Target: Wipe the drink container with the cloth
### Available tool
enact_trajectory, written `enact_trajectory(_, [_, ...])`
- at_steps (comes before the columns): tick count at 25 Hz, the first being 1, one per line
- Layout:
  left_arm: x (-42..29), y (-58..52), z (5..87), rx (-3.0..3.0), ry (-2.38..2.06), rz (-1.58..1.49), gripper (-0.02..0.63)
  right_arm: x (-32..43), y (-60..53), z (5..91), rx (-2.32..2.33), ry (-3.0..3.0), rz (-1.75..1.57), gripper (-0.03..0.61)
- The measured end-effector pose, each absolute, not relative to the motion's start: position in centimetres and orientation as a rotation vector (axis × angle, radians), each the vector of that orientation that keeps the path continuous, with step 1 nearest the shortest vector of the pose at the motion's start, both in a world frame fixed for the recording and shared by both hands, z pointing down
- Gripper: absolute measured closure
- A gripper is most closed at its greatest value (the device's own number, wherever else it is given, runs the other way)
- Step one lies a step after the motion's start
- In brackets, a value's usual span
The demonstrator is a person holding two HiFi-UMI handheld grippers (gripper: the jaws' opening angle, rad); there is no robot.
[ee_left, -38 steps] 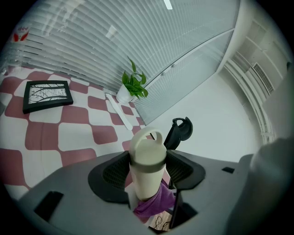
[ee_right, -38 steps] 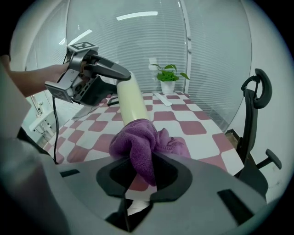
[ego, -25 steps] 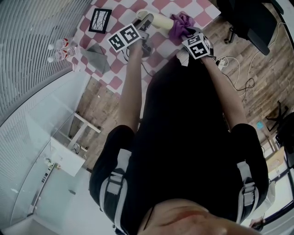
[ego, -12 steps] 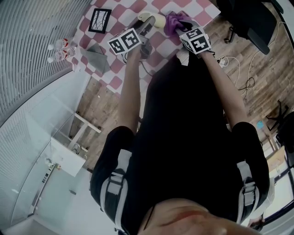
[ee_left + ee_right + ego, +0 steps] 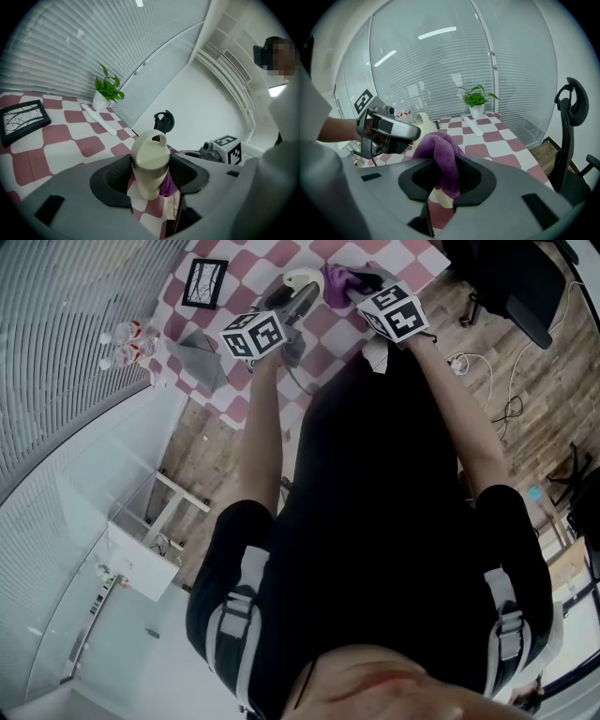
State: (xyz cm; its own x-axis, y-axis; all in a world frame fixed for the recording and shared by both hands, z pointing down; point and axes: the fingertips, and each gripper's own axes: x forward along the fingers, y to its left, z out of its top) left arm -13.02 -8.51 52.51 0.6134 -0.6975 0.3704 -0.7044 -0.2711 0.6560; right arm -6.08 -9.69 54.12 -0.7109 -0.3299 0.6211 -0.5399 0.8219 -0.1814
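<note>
Holding: the left gripper (image 5: 149, 182) is clamped on the drink container (image 5: 150, 157), with 1 jaw pressed to each side of its cream body just below the lid
Drink container: cream, with a flip lid on top; roughly upright between the jaws in the left gripper view; over the far part of the table (image 5: 246, 268) in the head view; I cannot tell whether its base rests on the table
Right gripper: the right gripper (image 5: 443, 180) has its 2 jaws closed on the cloth (image 5: 439, 150), which bulges up out of the jaws in a thick fold
Cloth: purple and fluffy; it lies against the lower right side of the container's body, and a bit of cream shows just under it in the right gripper view
Grippers together: the 2 grippers meet at the container, left one from the left and right one from the right, close beside each other
Table: red and white checks
Picture frame: the black picture frame (image 5: 23, 119) lies flat to the left of the container, well apart from it
Potted plant: the potted plant (image 5: 107, 91) stands at the far edge by the blinds, with a white strip (image 5: 101, 121) lying just beside it
Water bottles: small water bottles (image 5: 122, 341) stand at the table's left edge
Office chair: a black office chair (image 5: 569, 122) stands off the table to the right
</note>
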Motion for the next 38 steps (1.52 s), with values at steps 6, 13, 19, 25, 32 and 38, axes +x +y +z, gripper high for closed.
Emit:
enact_trajectory(6, [-12.6, -8.0, 52.3, 2.085, -1.081, 0.039, 0.344, -6.6, -9.6, 52.9, 0.608, -2.464, 0.474, 0.476])
enact_trajectory(13, [-12.3, -7.8, 52.2, 2.128, -1.068, 0.057, 0.344, -5.7, -9.5, 54.5, 0.588, -2.449, 0.524, 0.476])
enact_trajectory(19, [-11.8, -6.9, 51.9, 2.214, -1.03, 0.101, 0.344, -3.4, -8.6, 57.7, 0.553, -2.354, 0.523, 0.476])
enact_trajectory(25, [-10.6, -5.6, 51.4, 2.402, -0.964, 0.161, 0.344, -1.4, -7.5, 60.5, 0.515, -2.272, 0.503, 0.476])
enact_trajectory(32, [-9.6, -4.3, 51.1, 2.557, -0.893, 0.231, 0.344, 0.6, -6.7, 63.4, 0.481, -2.198, 0.444, 0.476])
enact_trajectory(38, [-9.4, -3.4, 51.0, 2.636, -0.871, 0.282, 0.344, 0.4, -6.7, 63.6, 0.465, -2.205, 0.455, 0.476])
